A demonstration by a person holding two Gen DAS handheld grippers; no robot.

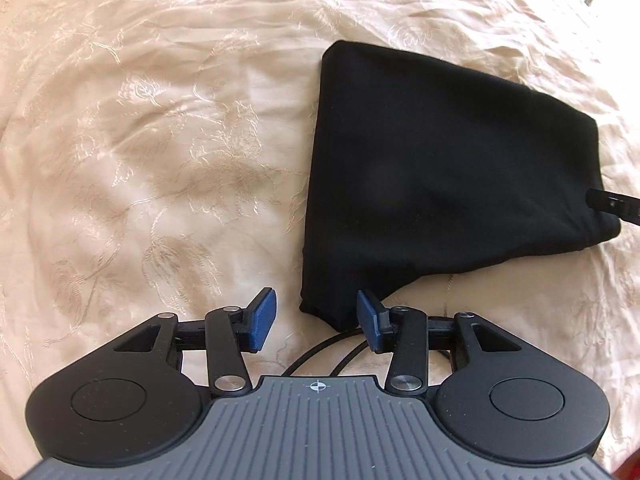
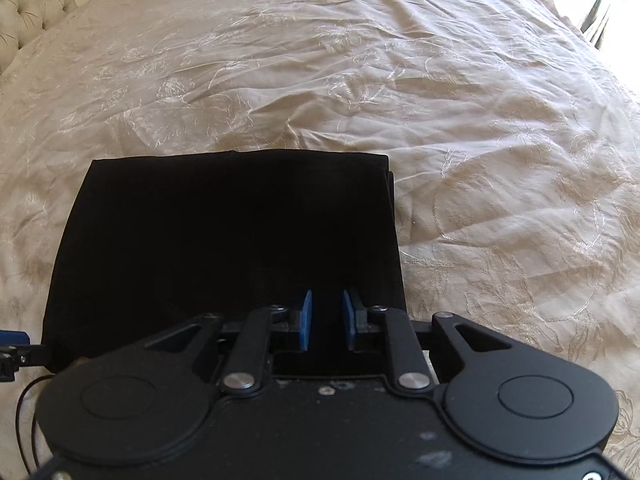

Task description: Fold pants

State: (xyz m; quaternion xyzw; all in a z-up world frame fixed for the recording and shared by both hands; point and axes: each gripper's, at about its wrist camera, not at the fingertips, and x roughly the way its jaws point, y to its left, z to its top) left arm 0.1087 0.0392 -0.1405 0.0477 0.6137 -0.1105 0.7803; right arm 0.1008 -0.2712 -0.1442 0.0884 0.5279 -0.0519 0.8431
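The black pants (image 1: 440, 168) lie folded into a compact flat stack on the cream bedspread (image 1: 140, 140). My left gripper (image 1: 316, 320) is open and empty, low over the bed at the stack's near corner. In the right wrist view the pants (image 2: 224, 232) fill the lower middle. My right gripper (image 2: 327, 318) is open by a narrow gap, over the stack's near edge, with nothing between the pads. The right gripper's tip also shows at the stack's right edge in the left wrist view (image 1: 612, 204). The left gripper's tip shows at the left edge of the right wrist view (image 2: 12, 350).
The embroidered cream bedspread (image 2: 400, 80) is wrinkled all around. A tufted headboard (image 2: 28, 8) stands at the far left. A black cable (image 1: 320, 352) runs over the bed under my left gripper. A window is at the far right.
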